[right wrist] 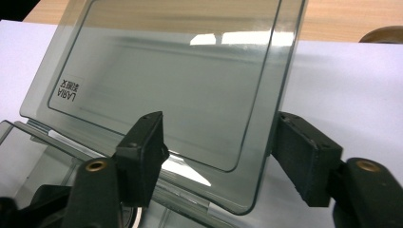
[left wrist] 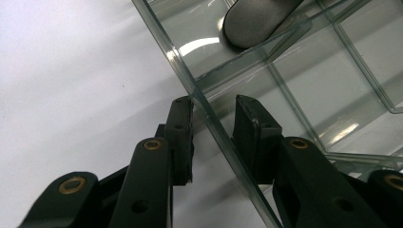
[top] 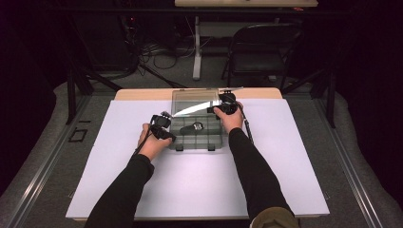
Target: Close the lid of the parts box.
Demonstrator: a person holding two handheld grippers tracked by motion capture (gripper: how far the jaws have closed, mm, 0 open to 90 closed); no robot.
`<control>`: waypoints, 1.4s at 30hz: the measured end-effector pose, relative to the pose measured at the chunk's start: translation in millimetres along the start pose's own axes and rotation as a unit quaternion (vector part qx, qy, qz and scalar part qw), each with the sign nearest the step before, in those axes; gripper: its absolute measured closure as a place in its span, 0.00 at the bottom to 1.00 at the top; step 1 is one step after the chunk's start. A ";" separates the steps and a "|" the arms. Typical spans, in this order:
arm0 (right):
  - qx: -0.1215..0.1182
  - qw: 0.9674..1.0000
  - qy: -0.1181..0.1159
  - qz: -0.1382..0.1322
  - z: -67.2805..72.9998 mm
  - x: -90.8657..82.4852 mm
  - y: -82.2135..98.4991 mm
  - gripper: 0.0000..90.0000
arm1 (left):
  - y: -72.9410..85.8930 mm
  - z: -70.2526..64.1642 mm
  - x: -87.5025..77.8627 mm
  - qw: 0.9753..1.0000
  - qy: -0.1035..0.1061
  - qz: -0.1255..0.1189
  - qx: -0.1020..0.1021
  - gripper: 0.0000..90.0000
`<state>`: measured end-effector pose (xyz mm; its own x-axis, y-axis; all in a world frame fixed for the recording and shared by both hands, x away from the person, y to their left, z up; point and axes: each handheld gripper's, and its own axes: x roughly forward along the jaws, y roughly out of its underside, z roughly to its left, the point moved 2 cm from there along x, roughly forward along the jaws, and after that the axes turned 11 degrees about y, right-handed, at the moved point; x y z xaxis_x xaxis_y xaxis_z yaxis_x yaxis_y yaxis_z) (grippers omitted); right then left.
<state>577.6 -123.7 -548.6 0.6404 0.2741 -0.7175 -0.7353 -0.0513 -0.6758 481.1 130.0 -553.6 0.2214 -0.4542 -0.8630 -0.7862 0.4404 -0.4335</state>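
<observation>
A clear plastic compartment box (top: 196,129) sits toward the far middle of the white mat (top: 199,180), and the person seems to be working its hinged lid (top: 194,105), which stands raised over the back of the box. The left gripper (top: 164,127) is parked at the box's left wall, and in the left gripper view its jaws straddle that clear wall (left wrist: 209,114), one outside over the mat and one inside over a compartment; the outer pad looks to rest against the plastic while a sliver of gap shows at the inner one, so I can't say it is truly clamped. My guess is that it is there to pin the box so it will not slide while the lid swings. The right gripper (top: 227,103) is up at the lid's right edge; in the right gripper view the lid (right wrist: 171,85) stands between its jaws, one in front of the panel and one just past its side edge, both set wide and neither pressing on it. A dark rounded object (top: 194,127) lies in one of the box's compartments, below the lid and between the two tools.
</observation>
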 end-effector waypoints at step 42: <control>-0.030 0.998 0.002 -0.054 -19.2 -21.0 1.7 0.94 | -0.6 -1.7 0.3 1.000 -0.007 0.002 -0.001 0.76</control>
<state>567.2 -148.0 -537.9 0.7162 0.2776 -0.6404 -0.6472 -0.0792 -0.7582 480.7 128.3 -553.1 0.2275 -0.4413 -0.8680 -0.7885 0.4396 -0.4302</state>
